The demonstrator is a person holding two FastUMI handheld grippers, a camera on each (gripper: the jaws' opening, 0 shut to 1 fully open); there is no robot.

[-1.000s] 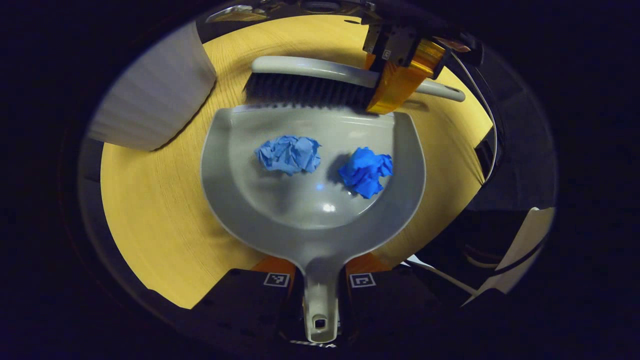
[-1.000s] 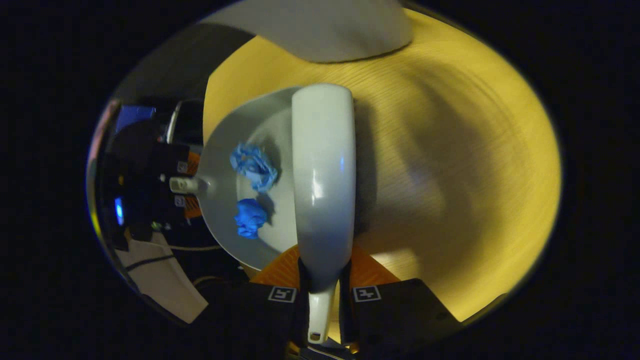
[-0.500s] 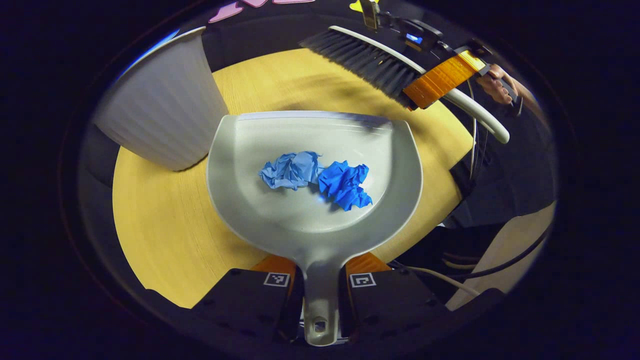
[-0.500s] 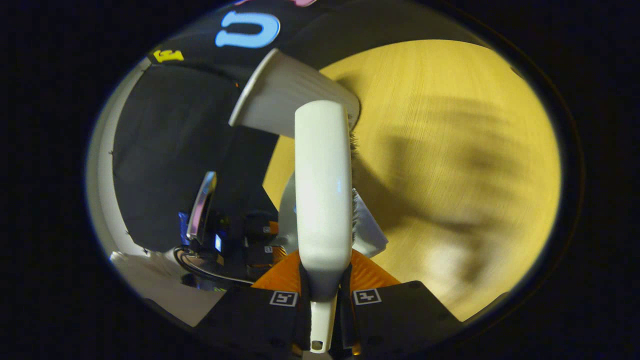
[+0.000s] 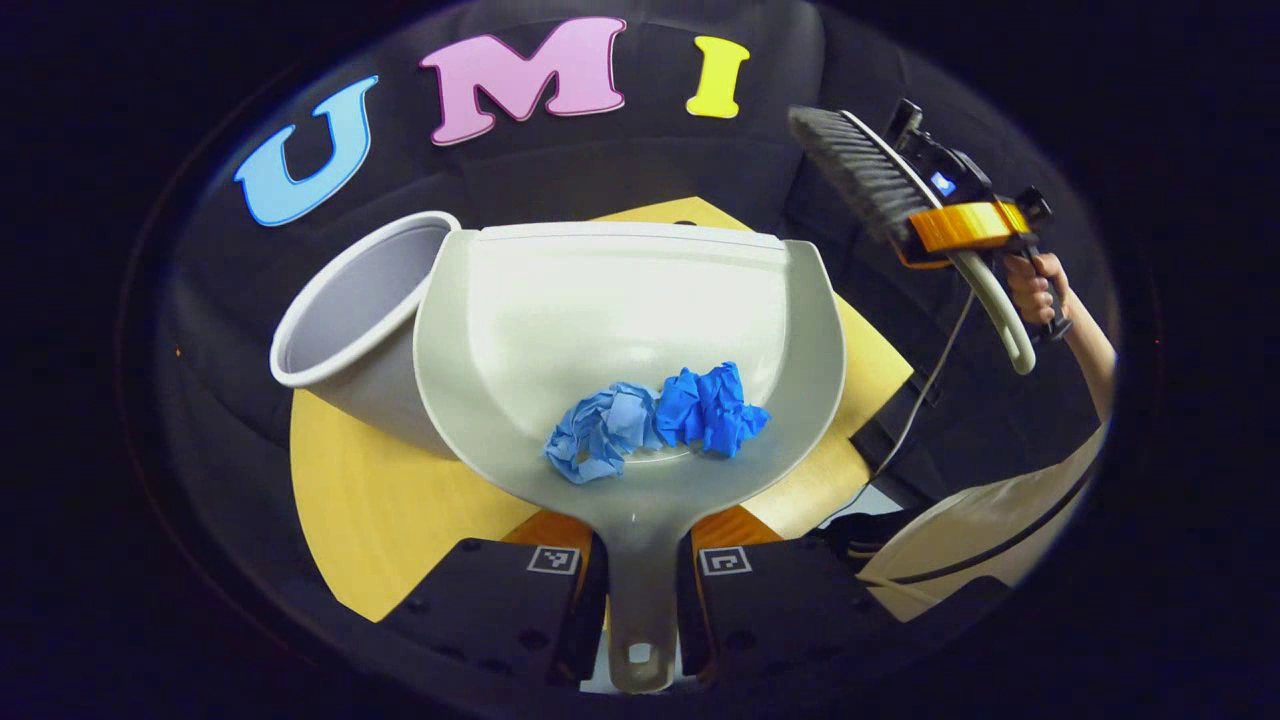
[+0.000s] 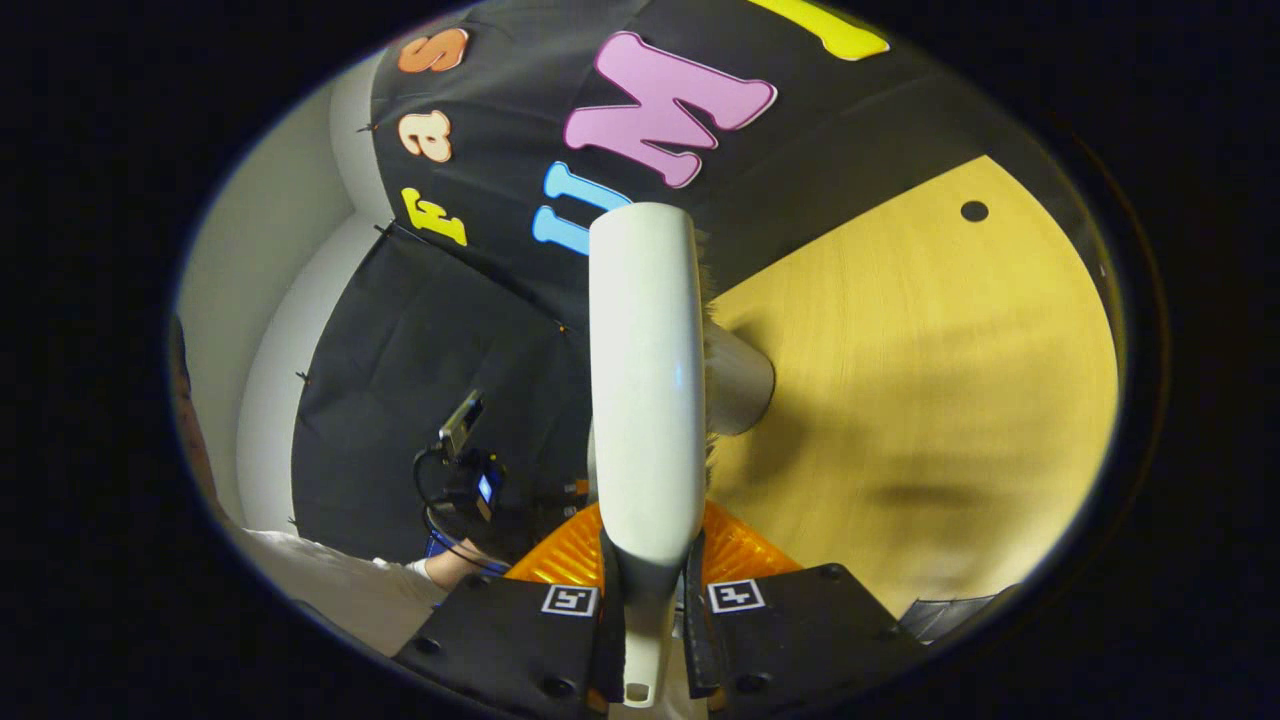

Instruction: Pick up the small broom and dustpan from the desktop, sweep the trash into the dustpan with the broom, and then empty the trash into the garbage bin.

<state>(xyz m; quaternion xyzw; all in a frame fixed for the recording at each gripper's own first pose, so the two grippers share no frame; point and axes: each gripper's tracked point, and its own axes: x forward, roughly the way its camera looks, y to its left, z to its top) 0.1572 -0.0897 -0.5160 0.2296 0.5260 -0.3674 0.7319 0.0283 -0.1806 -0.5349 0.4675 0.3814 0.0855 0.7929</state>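
Observation:
My left gripper (image 5: 640,590) is shut on the handle of the grey dustpan (image 5: 620,300), which is lifted and tipped back above the yellow desktop (image 5: 380,500). Two crumpled blue paper balls (image 5: 660,415) lie at the pan's deep end near the handle. The white garbage bin (image 5: 350,320) stands just left of and behind the pan. My right gripper (image 6: 645,600) is shut on the white broom (image 6: 645,380), raised in the air. In the left gripper view the broom (image 5: 860,170) is held high at the right by a hand (image 5: 1035,285).
The yellow desktop (image 6: 930,380) stretches to the right in the right gripper view, with a small dark hole (image 6: 973,211) near its far edge. A person's sleeve (image 5: 980,540) and cables hang at the lower right of the left gripper view.
The dustpan has risen off the desktop and tipped back, so the paper balls slid toward the handle. The broom has swung up and away from the pan to the right.

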